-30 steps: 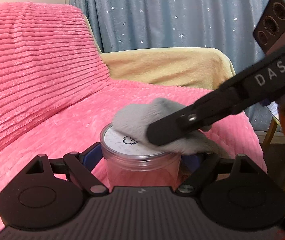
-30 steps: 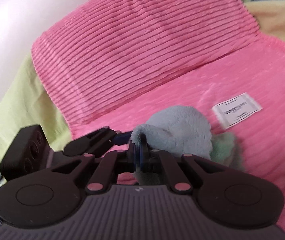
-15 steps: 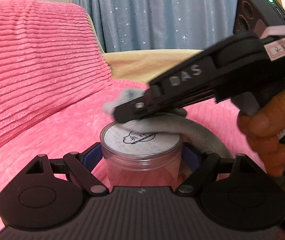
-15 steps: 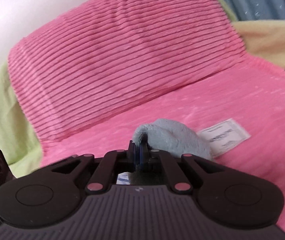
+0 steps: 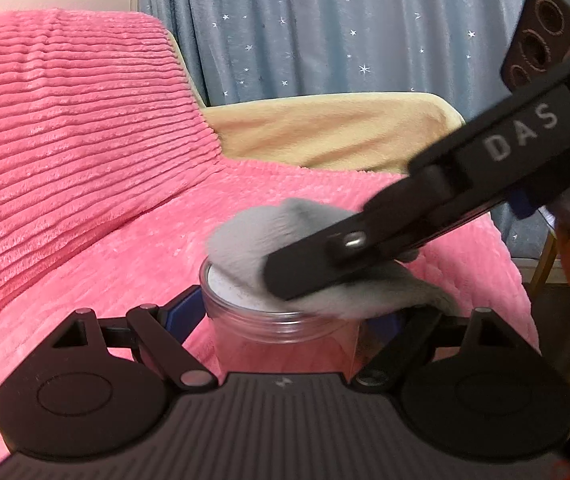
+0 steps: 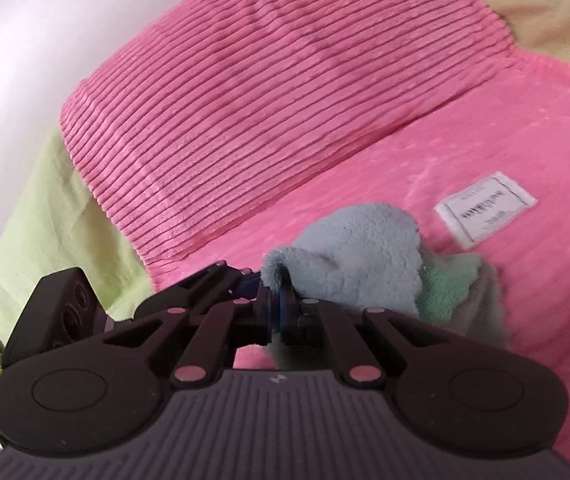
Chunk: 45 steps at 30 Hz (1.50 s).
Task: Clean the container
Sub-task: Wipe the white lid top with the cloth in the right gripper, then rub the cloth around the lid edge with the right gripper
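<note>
My left gripper (image 5: 285,320) is shut on a clear plastic container (image 5: 281,336) with a white lid (image 5: 233,294), held upright between the blue pads. My right gripper (image 6: 279,306) is shut on a fluffy grey-blue cloth (image 6: 361,256). In the left wrist view the right gripper (image 5: 281,284) comes in from the upper right and presses the cloth (image 5: 253,236) onto the lid, covering most of it. The container is hidden in the right wrist view.
A pink ribbed cushion (image 5: 65,140) and pink blanket (image 5: 133,264) cover the sofa. A beige cover (image 5: 325,128) and a starry blue curtain (image 5: 325,32) lie behind. A white label (image 6: 485,208) is sewn on the blanket. A green cover (image 6: 45,208) is at left.
The right gripper swung the cloth from the lid's far edge back down across the lid; half a second ago the printed lid was mostly uncovered, now it is mostly covered.
</note>
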Tool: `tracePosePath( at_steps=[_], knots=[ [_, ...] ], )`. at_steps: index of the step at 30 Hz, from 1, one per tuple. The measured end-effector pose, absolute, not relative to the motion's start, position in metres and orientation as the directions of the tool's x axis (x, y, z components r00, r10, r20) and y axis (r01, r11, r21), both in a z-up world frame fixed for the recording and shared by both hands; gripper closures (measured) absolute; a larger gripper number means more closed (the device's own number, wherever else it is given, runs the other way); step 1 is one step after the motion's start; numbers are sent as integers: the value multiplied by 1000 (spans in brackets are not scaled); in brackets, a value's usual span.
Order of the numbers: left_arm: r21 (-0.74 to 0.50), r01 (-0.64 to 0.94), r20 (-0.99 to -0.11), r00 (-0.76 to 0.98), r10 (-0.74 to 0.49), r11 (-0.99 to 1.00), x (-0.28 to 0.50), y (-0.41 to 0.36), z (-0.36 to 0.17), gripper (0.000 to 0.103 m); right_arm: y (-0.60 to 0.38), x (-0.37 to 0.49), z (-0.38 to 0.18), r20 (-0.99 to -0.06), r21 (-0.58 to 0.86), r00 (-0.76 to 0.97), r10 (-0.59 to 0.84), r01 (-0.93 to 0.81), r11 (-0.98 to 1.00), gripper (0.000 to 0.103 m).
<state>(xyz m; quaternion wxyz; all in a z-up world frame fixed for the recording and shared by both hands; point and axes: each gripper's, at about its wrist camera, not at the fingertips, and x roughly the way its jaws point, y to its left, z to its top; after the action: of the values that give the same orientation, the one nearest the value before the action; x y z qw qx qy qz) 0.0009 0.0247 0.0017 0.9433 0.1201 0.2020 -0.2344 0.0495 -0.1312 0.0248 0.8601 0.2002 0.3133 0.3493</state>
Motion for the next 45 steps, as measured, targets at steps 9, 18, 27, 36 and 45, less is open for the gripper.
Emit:
tracePosePath(
  at_steps=[9,18,27,36,45],
  knots=[
    [136,490,-429,813,-394,861,0,24,1,18,-116,72,24,-389,492,646,656,-456,742,103],
    [130,496,-430,808,-402,858,2,25,1,18,-148,58,28,-430,457,644,633,-450,768,103],
    [131,494,-432,809,-399,860,2,25,2,18,-137,55,26,-412,498,605,682,-477,724,102],
    [125,489,-430,811,-397,863,1,27,1,18,-119,65,23,-380,500,640,667,-464,731,103],
    [126,495,-429,809,-403,860,2,27,1,18,-143,66,26,-411,456,669,620,-438,775,103]
  ],
)
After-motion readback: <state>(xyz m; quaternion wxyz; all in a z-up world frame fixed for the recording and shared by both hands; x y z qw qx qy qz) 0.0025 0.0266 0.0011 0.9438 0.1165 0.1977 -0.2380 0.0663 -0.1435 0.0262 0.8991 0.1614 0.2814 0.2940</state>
